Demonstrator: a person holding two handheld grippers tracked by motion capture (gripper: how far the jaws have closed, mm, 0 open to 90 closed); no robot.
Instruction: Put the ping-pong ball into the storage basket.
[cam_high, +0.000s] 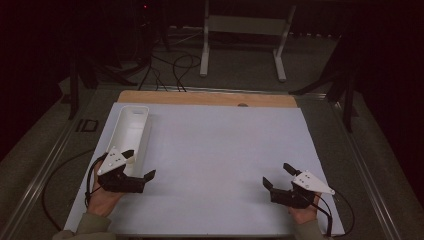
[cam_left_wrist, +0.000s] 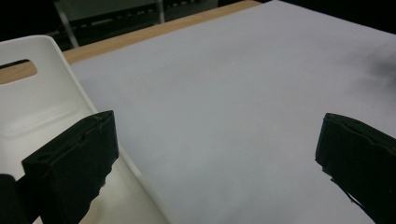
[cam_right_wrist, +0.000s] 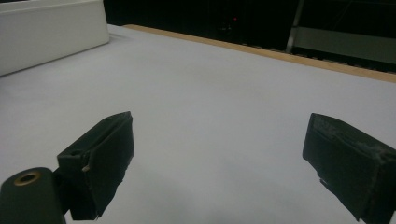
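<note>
Worktop (cam_high: 220, 150): pale sheet over a wooden board, wood edge showing along the far side.

Left gripper (cam_high: 139, 164), held in the person's left hand (cam_high: 102, 196): its 2 black jaws stand wide apart, gripping nothing. 1 jaw sits over the near end of the long white plastic tray (cam_high: 131, 131), the other over bare sheet just beside the tray's long wall. In the left gripper view the tray (cam_left_wrist: 37, 102) runs ahead from the left jaw, its far end wall cut with a slot handle; I cannot tell whether that jaw touches the tray.

Right gripper (cam_high: 278, 176), in the right hand (cam_high: 303, 214): 2 jaws also wide apart, nothing between them, over bare sheet. In the right gripper view the tray (cam_right_wrist: 51, 35) lies well beyond the left jaw, at upper left.

A grey 3-cornered plate tops each gripper; cables trail back.
</note>
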